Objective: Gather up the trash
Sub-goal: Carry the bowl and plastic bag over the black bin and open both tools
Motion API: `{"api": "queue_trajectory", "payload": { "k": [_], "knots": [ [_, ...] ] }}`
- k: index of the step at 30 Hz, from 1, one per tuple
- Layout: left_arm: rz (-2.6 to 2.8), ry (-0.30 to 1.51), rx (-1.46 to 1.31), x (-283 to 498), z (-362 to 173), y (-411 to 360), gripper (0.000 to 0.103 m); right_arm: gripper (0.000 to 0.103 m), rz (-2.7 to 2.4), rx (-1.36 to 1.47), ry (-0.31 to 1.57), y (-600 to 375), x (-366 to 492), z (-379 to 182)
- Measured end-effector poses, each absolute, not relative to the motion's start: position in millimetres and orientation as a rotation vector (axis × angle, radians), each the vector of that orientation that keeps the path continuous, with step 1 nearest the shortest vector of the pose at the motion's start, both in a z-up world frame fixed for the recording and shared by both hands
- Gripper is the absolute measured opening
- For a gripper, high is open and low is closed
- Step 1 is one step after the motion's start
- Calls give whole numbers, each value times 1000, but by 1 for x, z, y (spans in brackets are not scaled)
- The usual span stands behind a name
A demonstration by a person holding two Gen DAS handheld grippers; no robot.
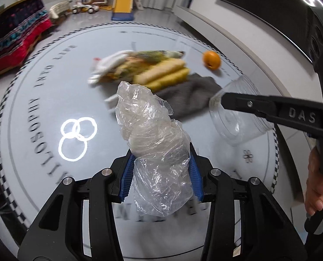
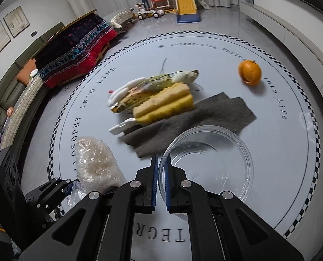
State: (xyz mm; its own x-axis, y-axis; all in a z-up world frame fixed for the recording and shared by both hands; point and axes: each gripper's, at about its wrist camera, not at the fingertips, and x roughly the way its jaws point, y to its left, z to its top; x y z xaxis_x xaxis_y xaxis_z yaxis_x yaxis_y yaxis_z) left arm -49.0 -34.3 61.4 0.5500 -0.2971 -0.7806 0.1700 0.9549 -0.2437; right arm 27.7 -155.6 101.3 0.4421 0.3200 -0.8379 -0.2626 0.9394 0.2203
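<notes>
My left gripper [image 1: 161, 152] is shut on a crumpled clear plastic bag [image 1: 148, 126], which stands up between its blue pads above the round grey table [image 1: 52, 100]. In the right wrist view the same bag [image 2: 93, 161] and left gripper [image 2: 71, 188] sit at the lower left. My right gripper [image 2: 160, 165] is shut on the rim of a clear plastic bowl [image 2: 215, 163], held just above the table [image 2: 281, 152]. From the left wrist view the right gripper [image 1: 223, 102] pinches that bowl [image 1: 237, 128] at the right. An orange peel [image 2: 249, 72] lies at the far right.
Mid-table lie a grey cloth [image 2: 205, 117], a yellow sponge brush with a white handle [image 2: 163, 106] and a greenish wrapper [image 2: 161, 80]. A blanket-covered sofa [image 2: 74, 52] stands left, a toy slide [image 2: 186, 4] beyond, a low cabinet [image 1: 237, 37] right. A person's hand [image 1: 316, 184] grips the right handle.
</notes>
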Motion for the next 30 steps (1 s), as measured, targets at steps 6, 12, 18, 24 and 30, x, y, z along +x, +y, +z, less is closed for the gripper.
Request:
{"api": "queue_trajectory", "payload": {
  "k": [6,12,18,24,30],
  "knots": [
    [-151,921,-206,-70,68,38,44,7,473,-12,1064,-86,18,104],
    [-20,903,-268,-97,67,105,44,7,592,-90,1083,-14,5,101],
    [121,882,-330,-128,63,170,45,7,718,-158,1109,55,-16,94],
    [273,899,-380,-168,42,235,45,7,860,-215,1118,119,-45,92],
    [401,913,-456,-205,22,290,45,7,968,-301,1136,180,-72,82]
  ]
}}
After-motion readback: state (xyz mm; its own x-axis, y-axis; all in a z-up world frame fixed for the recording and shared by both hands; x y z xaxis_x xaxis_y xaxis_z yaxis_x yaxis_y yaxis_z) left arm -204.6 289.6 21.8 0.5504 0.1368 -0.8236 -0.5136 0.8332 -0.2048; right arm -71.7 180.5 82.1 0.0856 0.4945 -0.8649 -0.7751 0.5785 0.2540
